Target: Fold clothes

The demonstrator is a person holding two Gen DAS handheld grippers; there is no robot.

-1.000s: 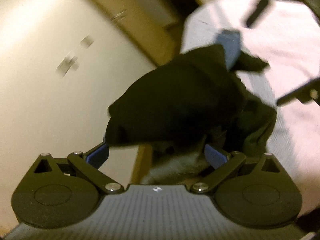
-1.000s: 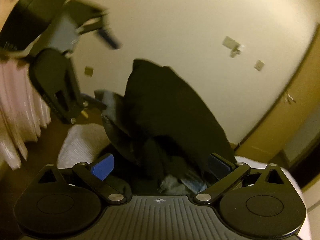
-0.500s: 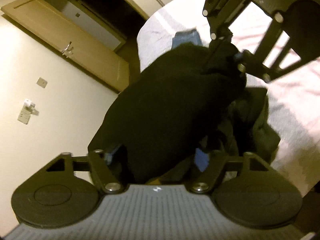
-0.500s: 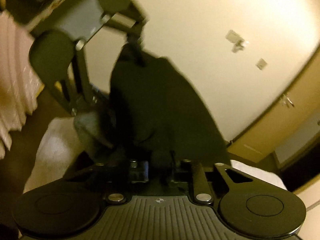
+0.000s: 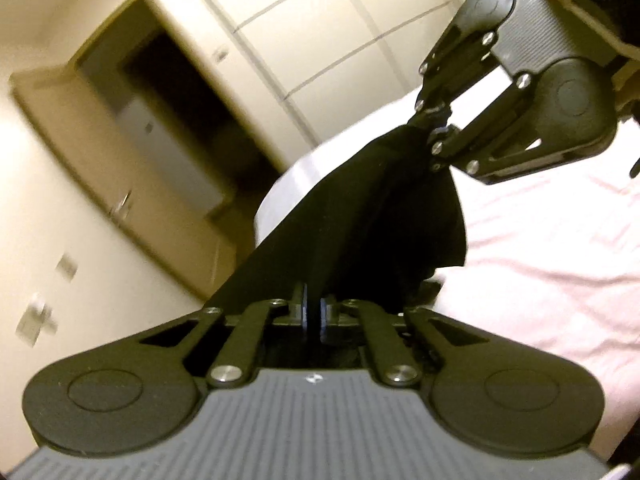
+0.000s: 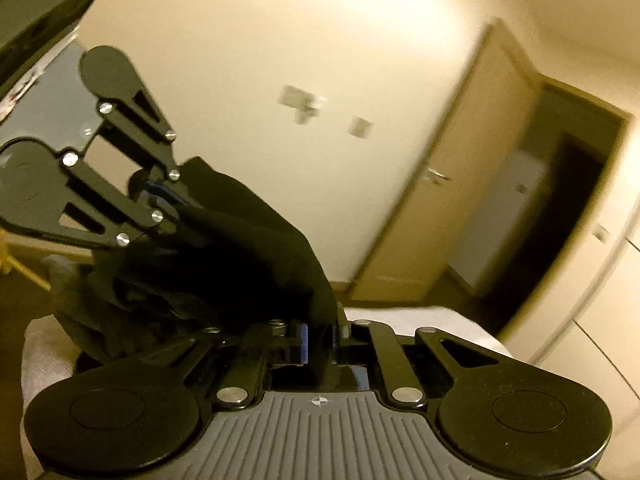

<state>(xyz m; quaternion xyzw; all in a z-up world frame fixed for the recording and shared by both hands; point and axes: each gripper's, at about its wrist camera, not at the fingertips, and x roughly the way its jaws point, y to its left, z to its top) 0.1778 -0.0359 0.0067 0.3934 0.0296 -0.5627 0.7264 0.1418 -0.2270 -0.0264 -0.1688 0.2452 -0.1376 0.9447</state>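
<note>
The white-sheeted bed (image 5: 540, 248) lies below the black fabric garment (image 5: 360, 216), which hangs in the air, stretched between both tools. The left hand-held gripper (image 5: 313, 314) and the right hand-held gripper (image 6: 318, 338) are each clamped on an edge of it. This looks like the spreading step; next, the cloth needs laying flat. Its shape, sleeves and lower folds are lost in darkness.
</note>
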